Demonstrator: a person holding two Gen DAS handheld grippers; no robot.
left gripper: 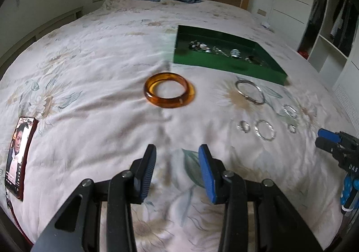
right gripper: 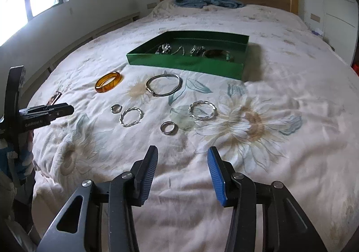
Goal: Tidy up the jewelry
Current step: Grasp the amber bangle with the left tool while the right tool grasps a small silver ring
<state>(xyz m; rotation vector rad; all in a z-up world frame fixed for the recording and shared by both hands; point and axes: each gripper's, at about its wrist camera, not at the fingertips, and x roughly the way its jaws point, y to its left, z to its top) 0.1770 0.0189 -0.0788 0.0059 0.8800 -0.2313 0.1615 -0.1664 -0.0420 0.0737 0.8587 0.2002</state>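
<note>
My left gripper (left gripper: 177, 173) and right gripper (right gripper: 182, 175) hang spread, empty, over the quilt (right gripper: 258, 162); glossy amber bangle (left gripper: 169, 90) lies before the green tray (right gripper: 186, 64), twisted silver hoops (right gripper: 202, 109) beside

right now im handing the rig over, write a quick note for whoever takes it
Left gripper open, empty, low over the bedspread. Right gripper open, empty.
Green tray already holds several pieces.
Out on the bed: amber bangle, silver bangle, two twisted silver hoops, two small rings.
Left to do: move those six into the tray. Amber bangle lies straight ahead of the left gripper; the rings are nearest the right.
</note>
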